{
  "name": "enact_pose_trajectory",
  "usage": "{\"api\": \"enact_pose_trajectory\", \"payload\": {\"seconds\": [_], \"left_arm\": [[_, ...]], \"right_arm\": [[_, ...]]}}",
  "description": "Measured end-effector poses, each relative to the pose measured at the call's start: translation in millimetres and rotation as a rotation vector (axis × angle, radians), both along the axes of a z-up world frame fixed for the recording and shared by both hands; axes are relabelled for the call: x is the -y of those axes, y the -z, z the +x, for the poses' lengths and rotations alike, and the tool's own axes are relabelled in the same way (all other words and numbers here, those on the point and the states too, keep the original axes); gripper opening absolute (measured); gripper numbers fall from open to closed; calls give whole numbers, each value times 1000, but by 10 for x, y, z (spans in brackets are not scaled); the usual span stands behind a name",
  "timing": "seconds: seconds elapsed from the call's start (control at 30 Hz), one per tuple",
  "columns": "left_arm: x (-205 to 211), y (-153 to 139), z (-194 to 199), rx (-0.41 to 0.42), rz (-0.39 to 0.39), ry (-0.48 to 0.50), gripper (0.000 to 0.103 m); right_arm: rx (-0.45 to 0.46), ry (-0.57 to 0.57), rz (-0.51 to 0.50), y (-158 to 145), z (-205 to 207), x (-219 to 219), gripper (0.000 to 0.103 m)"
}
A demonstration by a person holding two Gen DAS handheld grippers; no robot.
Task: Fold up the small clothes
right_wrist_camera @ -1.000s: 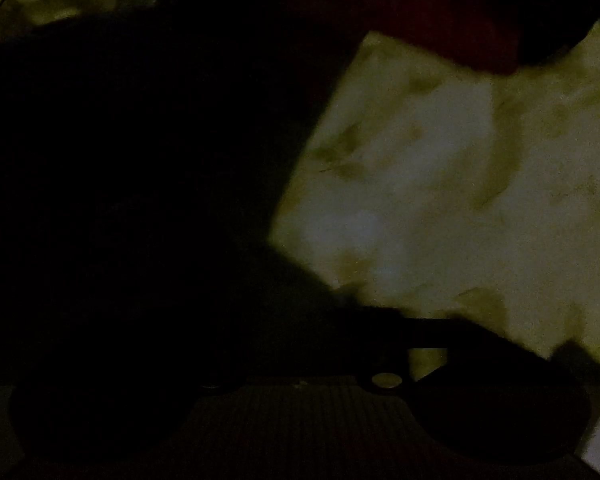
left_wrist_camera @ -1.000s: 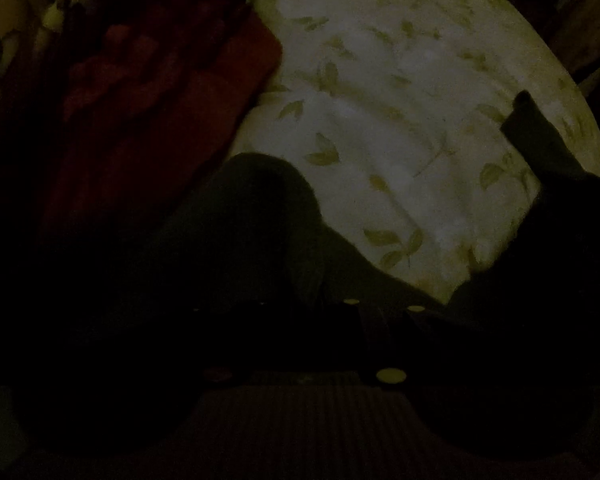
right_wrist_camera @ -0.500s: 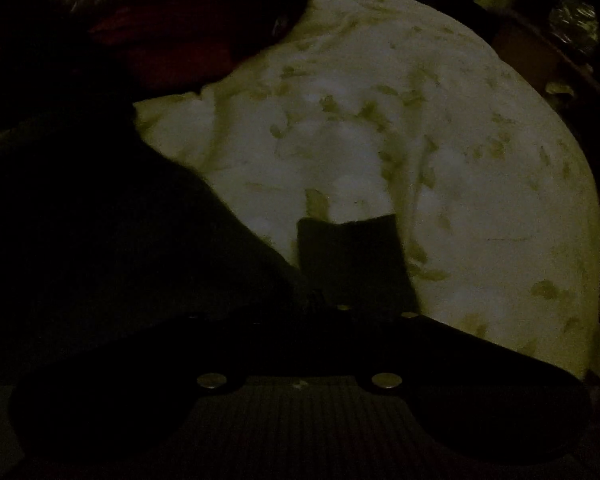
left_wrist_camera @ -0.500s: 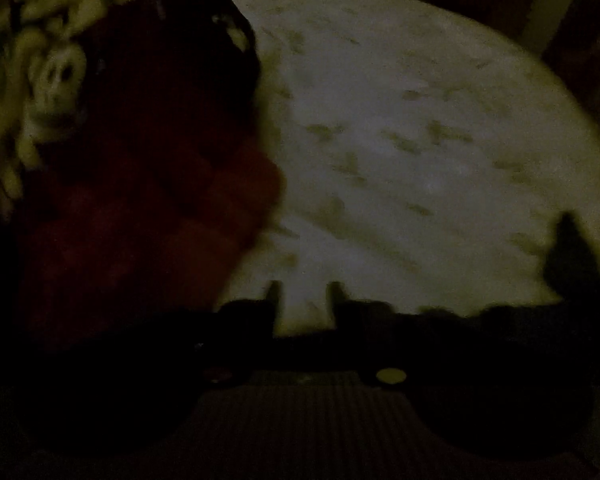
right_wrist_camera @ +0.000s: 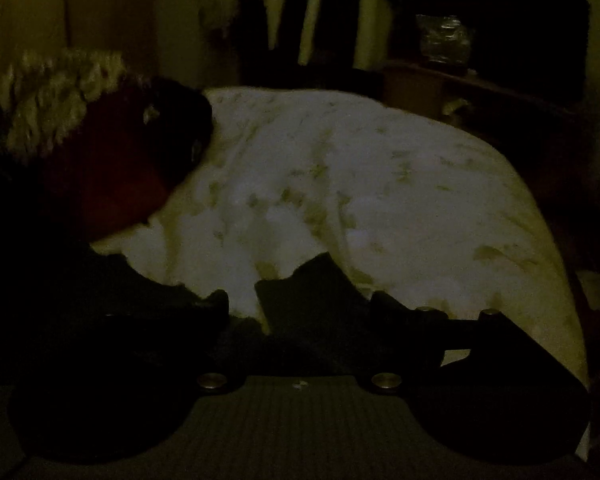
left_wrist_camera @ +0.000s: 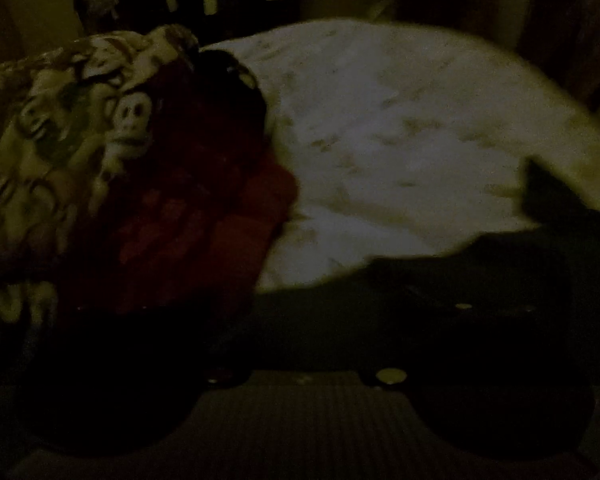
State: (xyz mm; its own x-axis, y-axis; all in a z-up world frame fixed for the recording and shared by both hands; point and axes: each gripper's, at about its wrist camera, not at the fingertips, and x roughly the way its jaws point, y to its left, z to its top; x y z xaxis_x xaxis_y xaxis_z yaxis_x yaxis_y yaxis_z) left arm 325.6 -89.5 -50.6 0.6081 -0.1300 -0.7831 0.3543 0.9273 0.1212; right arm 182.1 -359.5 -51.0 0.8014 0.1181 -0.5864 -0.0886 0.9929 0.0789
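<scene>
The room is very dark. A dark small garment hangs across the bottom of the left wrist view, over a white leaf-print bedsheet. My left gripper is lost in shadow against it; I cannot tell how its jaws stand. In the right wrist view the same dark garment shows between the fingers of my right gripper, whose jaws stand apart with the cloth edge between them; whether it is held is unclear. The sheet lies beyond.
A pile of clothes sits at the left: a red garment and a patterned cream cloth, also in the right wrist view. A wooden nightstand stands past the bed's right edge. Curtains hang behind.
Both grippers have risen and tilted up, so the far bed edge and the room behind show. The dark garment has lifted with them.
</scene>
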Motion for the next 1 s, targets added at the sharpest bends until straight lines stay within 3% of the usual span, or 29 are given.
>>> {"api": "enact_pose_trajectory", "payload": {"seconds": [0.1,0.2,0.33,0.5,0.67,0.8,1.0], "left_arm": [[-217,-133,-486,-44,-123,-10,103],[-427,-134,-1081,-68,-221,7,103],[-699,-32,-1807,-61,-200,6,103],[-1097,95,-2471,-2,-88,-53,103],[-1386,162,-2746,38,-31,-92,103],[-1609,188,-2920,26,-52,-92,103],[-1850,-210,-3426,100,-54,8,103]], "right_arm": [[30,-102,92,-257,-386,-177,103],[23,-203,268,-473,-715,-469,103],[19,-339,432,-731,-1016,-979,103],[1,-531,521,-1031,-1227,-1738,103],[-14,-649,403,-1104,-1115,-2623,103],[27,-689,247,-1067,-868,-3326,103],[87,-747,81,-935,-551,-4207,103]]}}
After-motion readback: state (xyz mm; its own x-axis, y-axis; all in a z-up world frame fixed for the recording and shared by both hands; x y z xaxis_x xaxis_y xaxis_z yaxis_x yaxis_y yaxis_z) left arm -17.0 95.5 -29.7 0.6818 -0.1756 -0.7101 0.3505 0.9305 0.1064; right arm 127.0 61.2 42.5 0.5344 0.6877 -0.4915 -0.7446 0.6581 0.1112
